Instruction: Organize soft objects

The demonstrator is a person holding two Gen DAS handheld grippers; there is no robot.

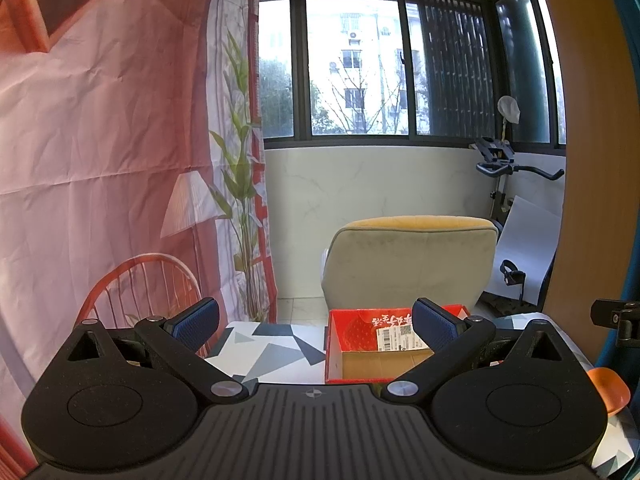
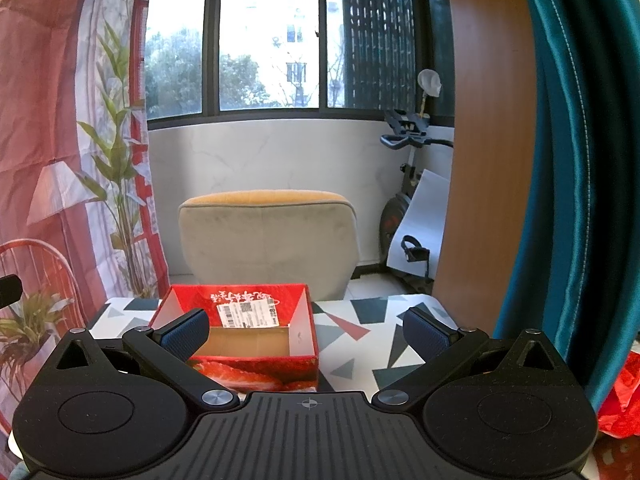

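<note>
A red cardboard box with a strawberry print and a white shipping label stands open and empty on the patterned table. My left gripper hangs open above the table, its right finger over the box. In the right wrist view the same box sits ahead at centre left. My right gripper is open too, nothing between its blue pads, its left finger in front of the box. An orange soft thing peeks in at the right edge. Something red and crumpled lies at the far right.
A beige armchair stands just beyond the table's far edge. A printed pink backdrop hangs at the left. A wooden panel and teal curtain rise at the right. An exercise bike stands by the window.
</note>
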